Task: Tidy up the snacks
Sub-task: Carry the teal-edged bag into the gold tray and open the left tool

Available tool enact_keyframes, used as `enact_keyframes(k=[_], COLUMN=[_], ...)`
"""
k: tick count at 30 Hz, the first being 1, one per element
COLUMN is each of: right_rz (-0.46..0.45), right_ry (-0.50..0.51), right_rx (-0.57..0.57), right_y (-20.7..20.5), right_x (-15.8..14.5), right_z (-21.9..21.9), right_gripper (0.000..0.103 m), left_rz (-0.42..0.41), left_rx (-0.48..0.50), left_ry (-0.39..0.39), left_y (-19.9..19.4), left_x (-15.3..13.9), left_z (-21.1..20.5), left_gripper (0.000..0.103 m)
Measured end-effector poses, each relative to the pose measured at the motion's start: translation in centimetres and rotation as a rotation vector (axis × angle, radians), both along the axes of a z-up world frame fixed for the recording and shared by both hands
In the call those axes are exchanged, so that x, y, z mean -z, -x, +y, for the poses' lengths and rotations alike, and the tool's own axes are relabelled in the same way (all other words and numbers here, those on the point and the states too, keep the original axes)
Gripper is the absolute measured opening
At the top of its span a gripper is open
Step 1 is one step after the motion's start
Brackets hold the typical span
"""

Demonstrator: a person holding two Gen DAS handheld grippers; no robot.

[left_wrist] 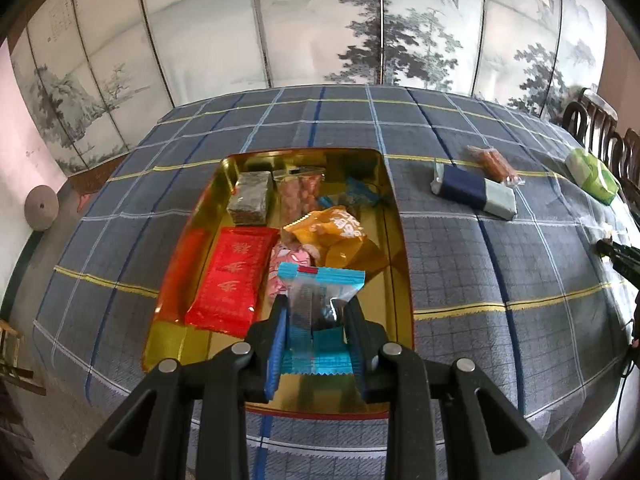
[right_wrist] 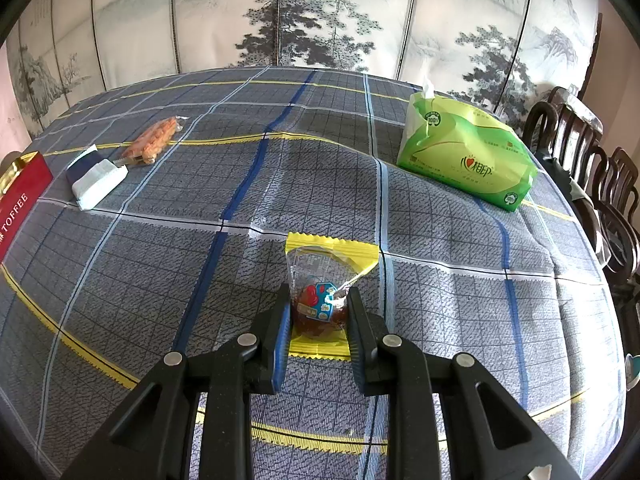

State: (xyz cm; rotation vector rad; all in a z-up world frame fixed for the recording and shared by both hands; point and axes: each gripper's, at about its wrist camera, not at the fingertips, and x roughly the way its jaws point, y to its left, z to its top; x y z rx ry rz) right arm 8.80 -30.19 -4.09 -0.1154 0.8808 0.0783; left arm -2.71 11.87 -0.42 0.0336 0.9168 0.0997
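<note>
Left hand-held gripper (left_wrist: 316, 312) clamps blue-wrapped snack (left_wrist: 320, 292) over gold tin (left_wrist: 400, 216) for dropping | right hand-held gripper (right_wrist: 318, 312) clamps yellow-wrapped snack (right_wrist: 328, 264) on desk (right_wrist: 200, 280), right of tin, next in line

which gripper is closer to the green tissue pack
Right. The right gripper, holding a yellow snack packet, sits nearer the green tissue pack; the left gripper is over the gold tin.

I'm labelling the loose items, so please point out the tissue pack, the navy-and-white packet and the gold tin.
tissue pack (right_wrist: 464, 152), right wrist view, middle of green front.
navy-and-white packet (left_wrist: 472, 194), left wrist view, navy middle.
gold tin (left_wrist: 400, 240), left wrist view, right inner wall.
</note>
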Motion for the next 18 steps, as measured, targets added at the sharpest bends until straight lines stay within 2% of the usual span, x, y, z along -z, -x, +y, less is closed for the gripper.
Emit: enact_keyframes(k=[18], right_rz=[0.0], right_ry=[-0.001], right_rx=[0.0], right_y=[0.0], right_x=[0.04], right_z=[0.01], right_gripper=[0.022], left_rz=[0.012], left_rx=[0.019], left_ry=[-0.032], left_y=[-0.52], left_x=[1.01], left_z=[-1.12], left_gripper=[0.029])
